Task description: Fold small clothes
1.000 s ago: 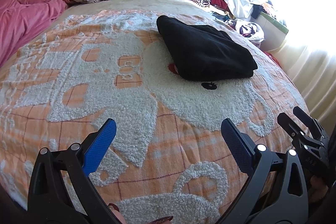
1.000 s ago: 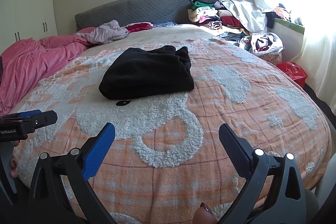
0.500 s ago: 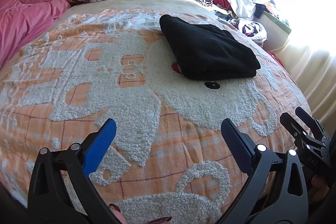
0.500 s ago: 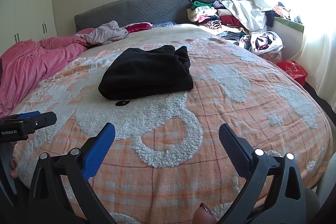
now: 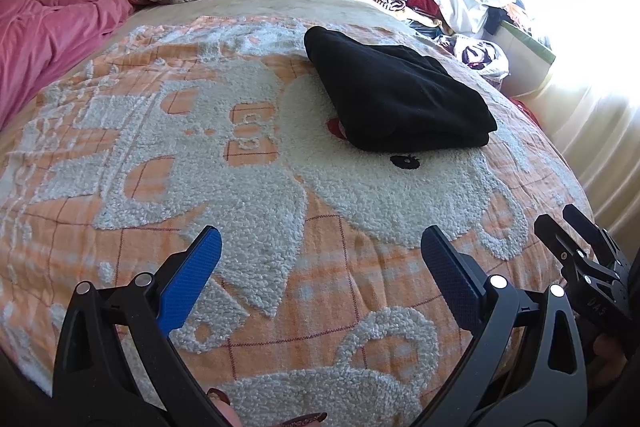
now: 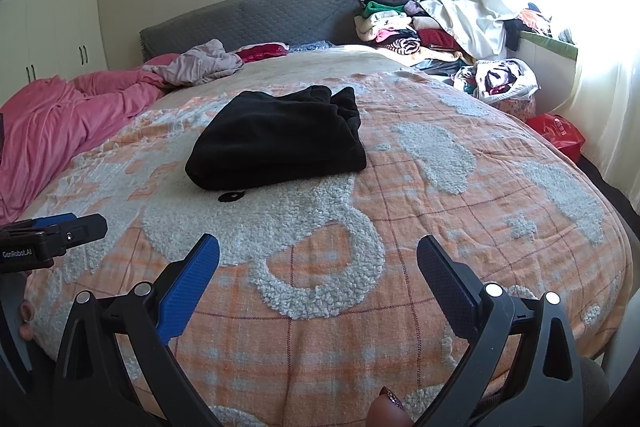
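A black garment (image 5: 396, 95) lies folded in a neat rectangle on the orange and white bedspread (image 5: 200, 155); it also shows in the right wrist view (image 6: 276, 139). My left gripper (image 5: 320, 251) is open and empty, held low over the near part of the bed, well short of the garment. My right gripper (image 6: 318, 257) is open and empty too, near the bed's front edge. Each gripper shows at the edge of the other's view: the right one (image 5: 576, 247) and the left one (image 6: 52, 231).
A pink duvet (image 6: 60, 123) lies bunched at the left. A grey-pink garment (image 6: 200, 67) and red cloth (image 6: 262, 51) lie near the grey headboard (image 6: 248, 19). A pile of clothes (image 6: 400, 27) stands at the back right, with a full bag (image 6: 500, 79) and red bag (image 6: 556, 135) by the window.
Both grippers have drifted slightly; the views shift a little and the garment sits a touch further right in the left wrist view. Nothing was gripped or let go.
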Available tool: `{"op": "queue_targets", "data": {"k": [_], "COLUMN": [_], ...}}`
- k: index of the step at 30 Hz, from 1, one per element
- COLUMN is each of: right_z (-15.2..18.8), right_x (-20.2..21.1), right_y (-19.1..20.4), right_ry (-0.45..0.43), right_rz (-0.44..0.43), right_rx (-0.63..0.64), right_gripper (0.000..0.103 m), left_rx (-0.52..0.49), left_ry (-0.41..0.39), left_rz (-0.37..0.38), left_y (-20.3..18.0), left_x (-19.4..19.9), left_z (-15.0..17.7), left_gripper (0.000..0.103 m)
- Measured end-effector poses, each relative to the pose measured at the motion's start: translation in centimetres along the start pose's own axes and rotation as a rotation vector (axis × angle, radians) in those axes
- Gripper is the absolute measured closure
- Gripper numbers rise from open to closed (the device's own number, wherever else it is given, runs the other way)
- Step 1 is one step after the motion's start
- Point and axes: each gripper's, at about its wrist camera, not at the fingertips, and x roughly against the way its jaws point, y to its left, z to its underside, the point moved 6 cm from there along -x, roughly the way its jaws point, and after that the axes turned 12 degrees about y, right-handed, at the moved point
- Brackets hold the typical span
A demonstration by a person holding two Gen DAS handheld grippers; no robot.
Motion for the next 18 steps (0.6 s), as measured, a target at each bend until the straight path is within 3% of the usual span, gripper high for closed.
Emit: {"op": "queue_targets", "data": {"k": [18], "right_z": [0.14], "right_x": [-0.14], "right_y": [0.17], "right_ry": [0.010], "right_rz": [0.008], "right_rx": [0.002], "right_gripper": [0.004], "left_rx": [0.001], "left_ry": [0.006], "left_rz": [-0.016], "left_y": [0.21], "left_x": [0.14], "left_z": [0.01], "left_gripper": [0.009]}}
